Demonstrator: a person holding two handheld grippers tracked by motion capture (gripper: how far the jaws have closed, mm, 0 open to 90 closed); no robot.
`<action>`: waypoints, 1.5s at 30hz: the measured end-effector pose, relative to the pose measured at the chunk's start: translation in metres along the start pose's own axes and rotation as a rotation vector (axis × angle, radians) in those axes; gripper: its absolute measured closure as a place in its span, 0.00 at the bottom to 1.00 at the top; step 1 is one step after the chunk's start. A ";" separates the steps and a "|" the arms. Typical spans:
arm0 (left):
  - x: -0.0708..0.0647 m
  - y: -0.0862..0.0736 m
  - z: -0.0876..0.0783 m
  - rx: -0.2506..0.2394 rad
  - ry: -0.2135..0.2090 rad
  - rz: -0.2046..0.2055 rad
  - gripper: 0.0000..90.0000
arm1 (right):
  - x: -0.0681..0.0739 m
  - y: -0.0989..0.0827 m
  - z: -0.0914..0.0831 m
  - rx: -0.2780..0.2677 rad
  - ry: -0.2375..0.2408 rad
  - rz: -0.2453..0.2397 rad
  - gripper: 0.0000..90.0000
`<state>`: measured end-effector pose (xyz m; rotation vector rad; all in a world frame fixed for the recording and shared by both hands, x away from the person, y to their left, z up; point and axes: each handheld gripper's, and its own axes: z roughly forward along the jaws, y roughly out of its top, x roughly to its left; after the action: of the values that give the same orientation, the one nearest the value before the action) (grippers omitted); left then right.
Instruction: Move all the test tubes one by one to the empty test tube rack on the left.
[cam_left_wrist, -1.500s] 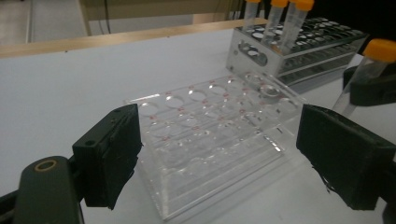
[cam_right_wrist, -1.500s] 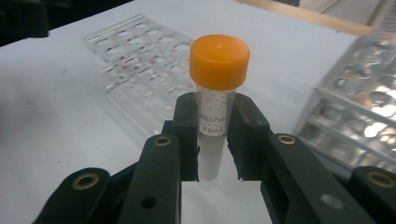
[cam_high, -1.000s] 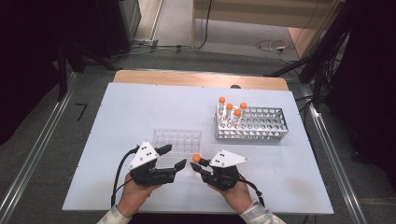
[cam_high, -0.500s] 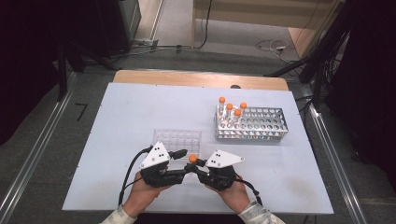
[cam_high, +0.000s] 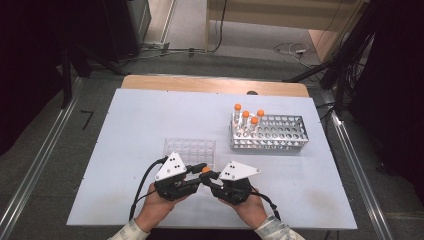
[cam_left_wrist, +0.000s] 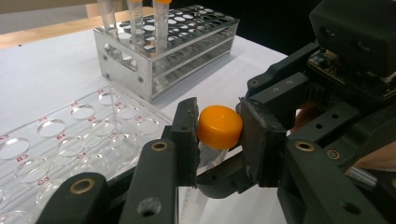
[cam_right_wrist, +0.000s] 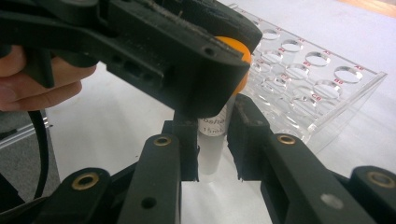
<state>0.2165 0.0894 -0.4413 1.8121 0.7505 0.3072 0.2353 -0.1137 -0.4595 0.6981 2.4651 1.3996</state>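
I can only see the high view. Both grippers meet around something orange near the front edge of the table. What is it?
Observer: An orange cap; the left gripper is pinched on its sides, having just closed.
Operator: And the other gripper?
Observer: The right gripper clamps the clear tube below that cap.
Operator: Any marking on the tube?
Observer: Yes, printed text with "15mL" shows between the jaws.
Operator: And that clear plate beside them?
Observer: The well plate carries small red labels beside its wells.
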 end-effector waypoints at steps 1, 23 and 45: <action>0.000 0.000 0.000 0.001 0.001 0.002 0.76 | 0.000 0.000 0.000 0.000 0.000 0.000 0.80; 0.000 0.001 -0.003 -0.018 0.008 -0.001 0.78 | 0.001 0.000 0.000 -0.001 0.027 0.016 0.58; 0.036 0.025 -0.060 -0.132 0.144 -0.079 0.78 | -0.010 0.001 -0.012 -0.023 -0.001 0.046 0.33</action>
<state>0.2195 0.1522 -0.4010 1.6444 0.8795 0.4282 0.2389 -0.1270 -0.4531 0.7550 2.4431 1.4406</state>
